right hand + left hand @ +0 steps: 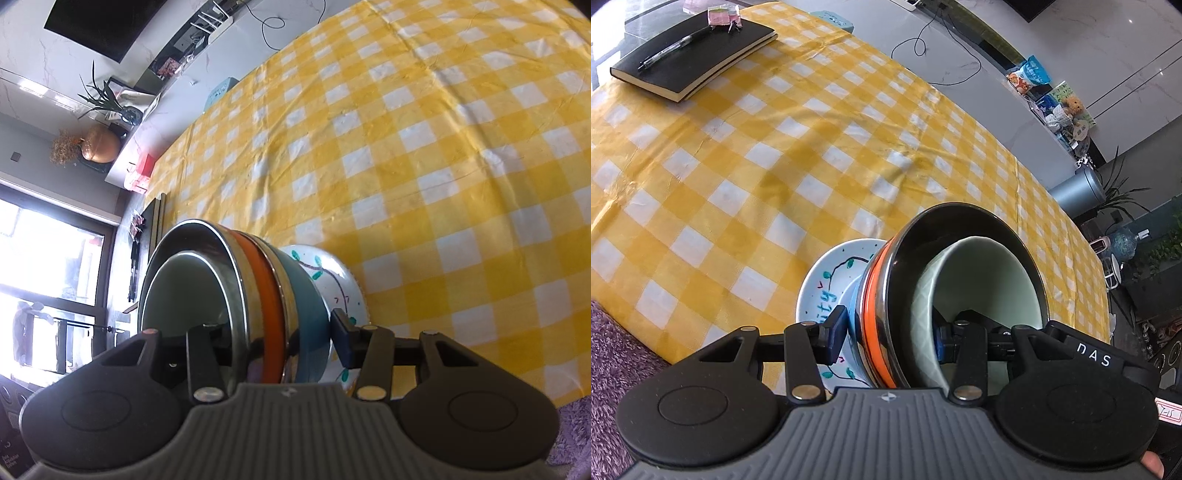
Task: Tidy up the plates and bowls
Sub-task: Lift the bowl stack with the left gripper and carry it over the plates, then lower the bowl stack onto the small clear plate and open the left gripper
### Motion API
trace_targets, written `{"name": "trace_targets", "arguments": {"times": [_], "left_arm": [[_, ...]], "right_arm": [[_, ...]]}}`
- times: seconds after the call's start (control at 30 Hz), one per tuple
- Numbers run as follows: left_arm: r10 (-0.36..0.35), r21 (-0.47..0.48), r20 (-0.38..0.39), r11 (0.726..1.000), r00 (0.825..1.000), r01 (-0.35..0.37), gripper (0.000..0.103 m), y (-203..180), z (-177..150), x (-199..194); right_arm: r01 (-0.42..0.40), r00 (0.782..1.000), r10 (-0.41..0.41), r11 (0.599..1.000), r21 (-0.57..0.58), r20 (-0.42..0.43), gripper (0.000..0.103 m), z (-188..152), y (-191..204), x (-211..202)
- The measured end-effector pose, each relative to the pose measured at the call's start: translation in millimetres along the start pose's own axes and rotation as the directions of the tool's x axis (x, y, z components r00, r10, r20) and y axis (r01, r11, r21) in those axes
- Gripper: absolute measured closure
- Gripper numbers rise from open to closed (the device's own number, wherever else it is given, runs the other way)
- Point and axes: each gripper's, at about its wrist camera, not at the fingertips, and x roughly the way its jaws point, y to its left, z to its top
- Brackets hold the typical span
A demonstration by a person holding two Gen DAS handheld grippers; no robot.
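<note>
- Left wrist view only: black notebook (694, 55) with a pen (674, 46) on it at the far corner of the yellow checked tablecloth (775, 166); snack bags (1030, 75) on the counter beyond.
- Right wrist view only: bright window (44, 288), round copper vase (100, 144), red box (144, 164) by the table edge.
- Stack, both views: pale green bowl (982, 280) nests in a steel bowl with an orange band (877, 306), that in a blue bowl (308, 306), on a white painted plate (827, 280). Stack tilted, held above the cloth.
- Left gripper (886, 332) clamps the stack: one finger under the plate, one inside the green bowl.
- Right gripper (277, 332) clamps it the same way from the opposite side.
</note>
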Motion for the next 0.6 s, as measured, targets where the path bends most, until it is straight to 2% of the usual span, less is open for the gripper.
{"name": "trace_targets", "arguments": {"times": [0.17, 0.6], "left_arm": [[-0.002, -0.018, 0.000, 1.000, 1.000, 0.002, 0.054, 8, 1, 6], [0.023, 0.034, 0.031, 0.999, 0.999, -0.024, 0.053, -2, 4, 5]], "right_arm": [[0.014, 1.000, -0.014, 1.000, -0.004, -0.019, 0.056, 1, 1, 12], [0.012, 1.000, -0.013, 1.000, -0.014, -0.016, 0.054, 4, 1, 14]]}}
